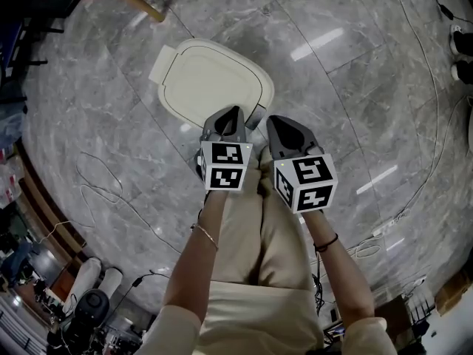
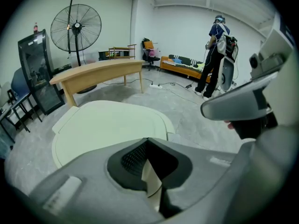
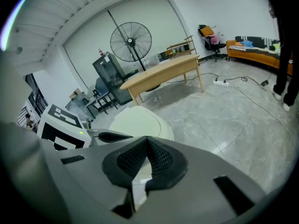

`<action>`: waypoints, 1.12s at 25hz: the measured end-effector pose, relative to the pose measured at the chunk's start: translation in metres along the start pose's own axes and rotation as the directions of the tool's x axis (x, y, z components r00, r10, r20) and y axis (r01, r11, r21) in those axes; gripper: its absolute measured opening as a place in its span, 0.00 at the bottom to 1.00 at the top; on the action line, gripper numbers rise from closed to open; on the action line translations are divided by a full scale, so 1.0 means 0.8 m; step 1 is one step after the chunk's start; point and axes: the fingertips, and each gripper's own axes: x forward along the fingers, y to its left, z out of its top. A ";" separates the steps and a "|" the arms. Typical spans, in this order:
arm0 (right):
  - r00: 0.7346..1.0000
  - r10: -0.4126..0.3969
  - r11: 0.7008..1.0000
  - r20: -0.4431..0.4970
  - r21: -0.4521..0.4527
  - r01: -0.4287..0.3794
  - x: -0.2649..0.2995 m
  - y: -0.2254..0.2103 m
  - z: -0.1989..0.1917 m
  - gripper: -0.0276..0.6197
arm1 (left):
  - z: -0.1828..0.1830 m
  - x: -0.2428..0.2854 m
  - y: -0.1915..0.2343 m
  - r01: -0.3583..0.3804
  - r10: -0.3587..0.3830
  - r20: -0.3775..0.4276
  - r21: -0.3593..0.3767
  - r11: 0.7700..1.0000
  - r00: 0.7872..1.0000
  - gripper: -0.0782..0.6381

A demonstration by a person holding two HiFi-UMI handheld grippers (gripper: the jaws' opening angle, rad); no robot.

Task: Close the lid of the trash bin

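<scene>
Head view first: the trash bin's lid (image 1: 211, 80) lies flat and level over the bin on the grey stone floor (image 1: 355, 87), with no dark opening showing anywhere round its rim. The left gripper (image 1: 233, 113) and the right gripper (image 1: 279, 122) sit side by side at the bin's near edge. The left tip is over or just at the lid's near rim and the right tip just beside it. From this angle I cannot tell whether either one touches the lid.

Left gripper view: its jaws stand closed tip to tip. Only a pale sliver of the lid shows through the slit lower down, and nothing is pinched between them. The lid's cream top spreads out just beyond the tips, smooth and flush with the body. Farther off are a curved wooden table (image 2: 100, 69), a standing fan (image 2: 75, 27) and a person (image 2: 217, 55) standing with their back turned.

Right gripper view: these jaws are also drawn together at the tips and hold nothing. The bin sits just past them and a little to the left, lid down, beside the left gripper's marker cube (image 3: 60, 125).

Judging from all three views, the closing itself looks done. The lid reads as fully lowered and neither gripper is gripping it. What may be left is a final press to seat it, if it needs one, and then drawing both grippers clear. The pictures cannot show whether the lid has latched
</scene>
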 end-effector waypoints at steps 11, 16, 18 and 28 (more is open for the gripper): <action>1.000 -0.021 1.000 -0.012 0.006 0.021 -0.013 -0.002 0.003 0.05 | 0.005 -0.009 -0.004 0.023 -0.023 0.019 -0.045 0.999 1.000 0.14; 1.000 -0.022 1.000 0.000 -0.002 0.022 -0.034 0.007 0.023 0.05 | 0.024 -0.040 -0.009 0.041 -0.037 0.062 -0.064 0.997 0.997 0.14; 1.000 -0.021 1.000 0.001 -0.011 0.021 -0.046 0.014 0.032 0.05 | 0.035 -0.056 -0.012 0.048 -0.043 0.080 -0.066 0.997 0.996 0.14; 1.000 0.001 0.997 0.016 -0.074 0.000 -0.105 0.056 0.086 0.05 | 0.107 -0.152 -0.024 0.080 -0.072 0.174 -0.039 0.996 0.982 0.14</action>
